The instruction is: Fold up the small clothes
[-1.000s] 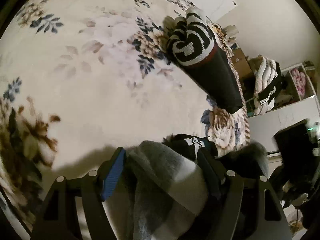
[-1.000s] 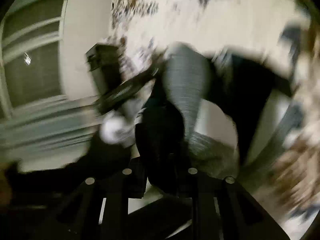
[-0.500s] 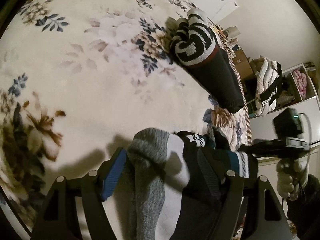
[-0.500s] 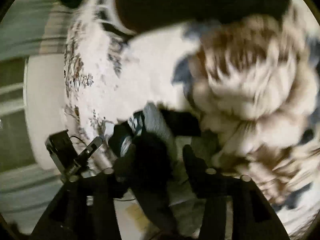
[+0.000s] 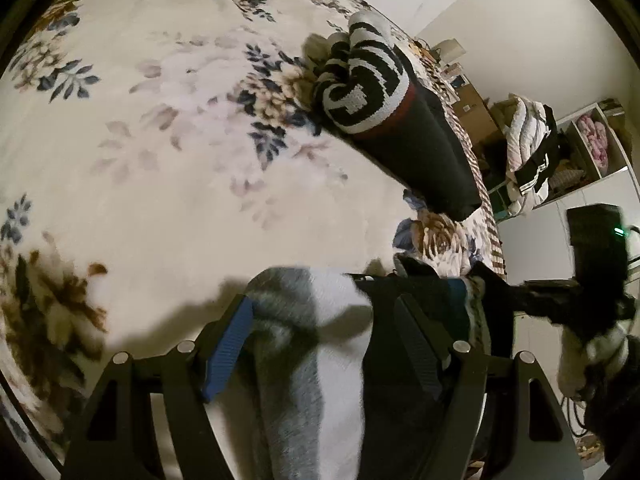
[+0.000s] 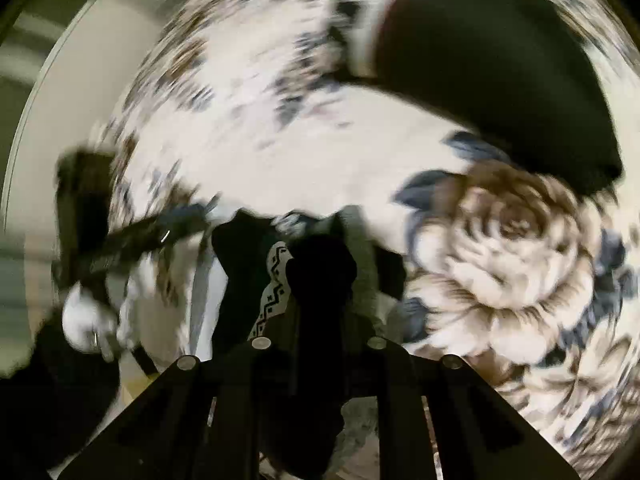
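The left gripper (image 5: 320,332) stood wide, its jaws spanning a bundle of socks (image 5: 316,360) at the near edge of the floral blanket (image 5: 160,160). The bundle showed a grey-and-white sock on the left and a dark one on the right. The blue pad (image 5: 226,350) lay against the grey side, so the wide spread was judged a clamp across bulky cloth, not an idle opening. That hold appeared meant to pin the bundle while the other hand worked on it.

The right gripper (image 6: 320,276) had just been closing, with dark fabric between its jaws. In its own view the jaws stood nearly together on a black fold, with a patterned white band (image 6: 274,292) just to the left. That view was heavily blurred, so the exact edge pinched could not be told. The left view showed the right gripper approaching from the side, its tips lost in dark cloth at the right of the bundle, with a hand (image 5: 580,364) gripping the handle behind it.

A second folded pair (image 5: 392,120), striped at the cuff and black below, lay well apart up the blanket. It was judged finished and set aside to keep the working area free.

The step in hand was judged to be tucking or turning the dark cuff over the bundle. Slippage from the wide left clamp was the main risk.
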